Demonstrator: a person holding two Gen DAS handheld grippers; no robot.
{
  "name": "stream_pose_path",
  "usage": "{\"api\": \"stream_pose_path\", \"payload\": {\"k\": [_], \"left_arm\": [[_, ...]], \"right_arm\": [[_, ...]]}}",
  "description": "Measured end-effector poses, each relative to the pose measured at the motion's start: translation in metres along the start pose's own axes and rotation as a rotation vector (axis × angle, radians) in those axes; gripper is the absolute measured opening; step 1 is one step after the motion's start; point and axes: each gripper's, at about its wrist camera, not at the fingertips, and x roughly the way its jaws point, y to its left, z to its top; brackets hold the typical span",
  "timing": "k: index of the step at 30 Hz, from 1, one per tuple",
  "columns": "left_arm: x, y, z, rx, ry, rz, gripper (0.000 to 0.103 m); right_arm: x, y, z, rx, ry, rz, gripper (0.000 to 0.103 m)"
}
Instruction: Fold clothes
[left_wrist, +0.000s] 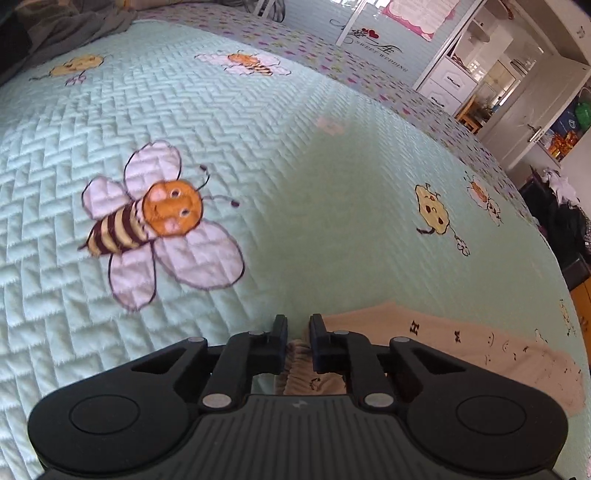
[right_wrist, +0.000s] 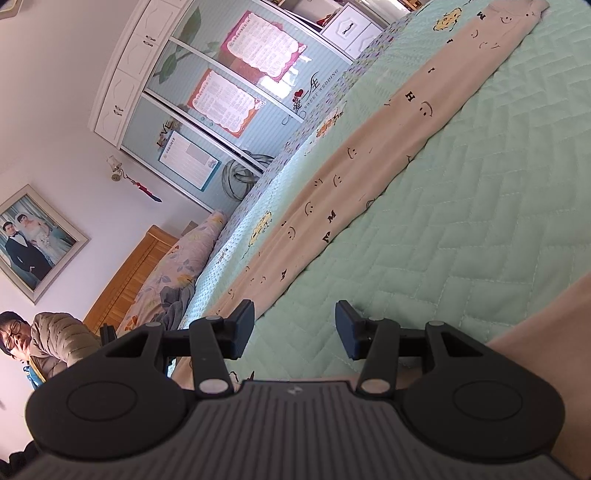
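The left gripper (left_wrist: 298, 332) has its two black jaws pinched on the gathered edge of the beige cloth garment with little smiley faces and letters (left_wrist: 480, 350). The garment lies on the mint green quilted bedspread with bees (left_wrist: 258, 147), stretching toward 3 o'clock. The right gripper (right_wrist: 294, 328) hangs over the bedspread with its jaws wide apart, holding nothing. There the garment (right_wrist: 369, 166) runs long toward 1 o'clock.

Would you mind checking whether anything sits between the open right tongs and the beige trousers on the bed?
Nothing visible does. The right tongs hang open over bare green quilt, and the beige trousers stretch away just beyond the left fingertip.
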Motion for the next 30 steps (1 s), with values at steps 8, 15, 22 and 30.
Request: {"api": "stream_pose_path", "payload": {"k": [8,15,22,30], "left_arm": [[-0.019,0.022,-0.003,-0.01,-0.026,0.052,0.009],[-0.114,0.016,-0.082,-0.02,-0.131,-0.115,0.028],[-0.176,0.009,-0.158,-0.1,-0.289,-0.101,0.056],[-0.235,0.015,-0.225,-0.194,-0.442,-0.059,0.086]], "right_arm": [[0.003,-0.001,0.001,0.002,0.0,0.01,0.051],[0.003,0.016,0.002,-0.014,0.015,0.028,0.053],[0.04,0.102,-0.043,-0.116,0.228,0.261,0.062],[0.1,0.173,-0.16,-0.356,0.539,0.224,0.064]]}}
